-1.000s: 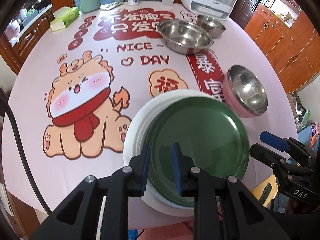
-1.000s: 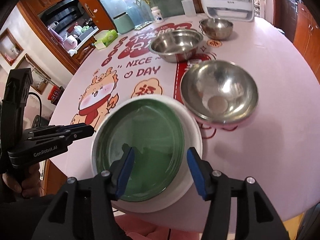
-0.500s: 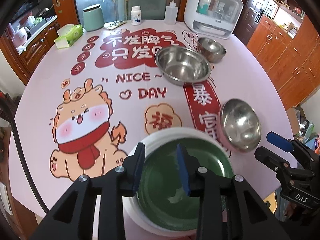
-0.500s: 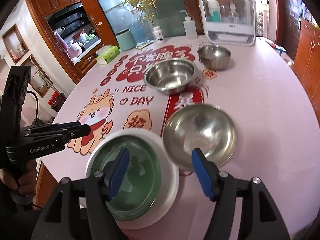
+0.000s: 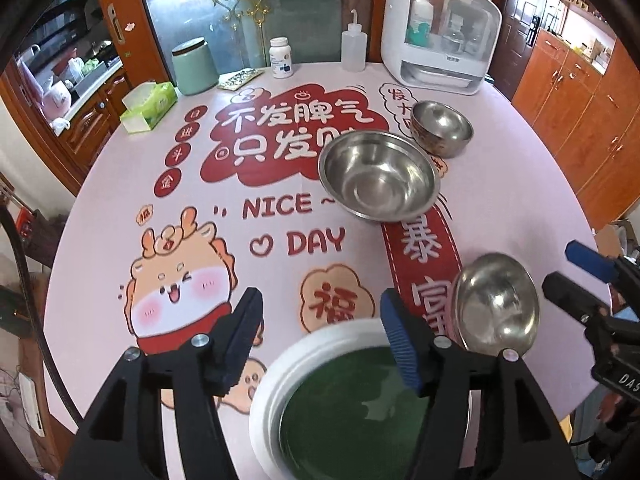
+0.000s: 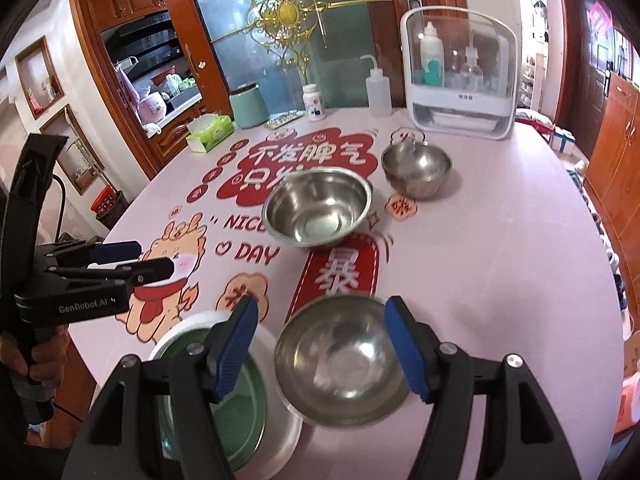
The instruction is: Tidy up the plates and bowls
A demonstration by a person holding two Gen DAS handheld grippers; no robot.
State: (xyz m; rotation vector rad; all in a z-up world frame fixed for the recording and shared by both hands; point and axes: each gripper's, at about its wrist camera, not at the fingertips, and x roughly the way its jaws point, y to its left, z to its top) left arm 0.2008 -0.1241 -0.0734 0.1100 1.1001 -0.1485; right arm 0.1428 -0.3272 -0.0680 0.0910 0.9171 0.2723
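A green plate point(image 5: 352, 412) lies inside a white plate point(image 5: 272, 384) at the near table edge. My left gripper point(image 5: 320, 340) hovers above their far rim; its jaws are opening, with nothing between them. Right of the plates sits a steel bowl point(image 5: 496, 304) with a pink outside. In the right wrist view this bowl point(image 6: 340, 364) shows between the fingers of my right gripper point(image 6: 320, 344), which is open above it without touching. The green plate point(image 6: 240, 400) is at its left. A large steel bowl point(image 5: 378, 178) and a small one point(image 5: 440, 128) stand farther back.
At the table's back stand a tissue box point(image 5: 150, 106), a green canister point(image 5: 194, 66), a pill bottle point(image 5: 280, 58), a squeeze bottle point(image 5: 352, 46) and a white cabinet point(image 5: 440, 36). A hand point(image 6: 24, 360) holds the left gripper point(image 6: 154, 258). Wooden cupboards line the right.
Both grippers have pulled back and risen from the plates. The left jaws, narrow at the green plate's rim before, now stand wide and off it. The right jaws widened a little.
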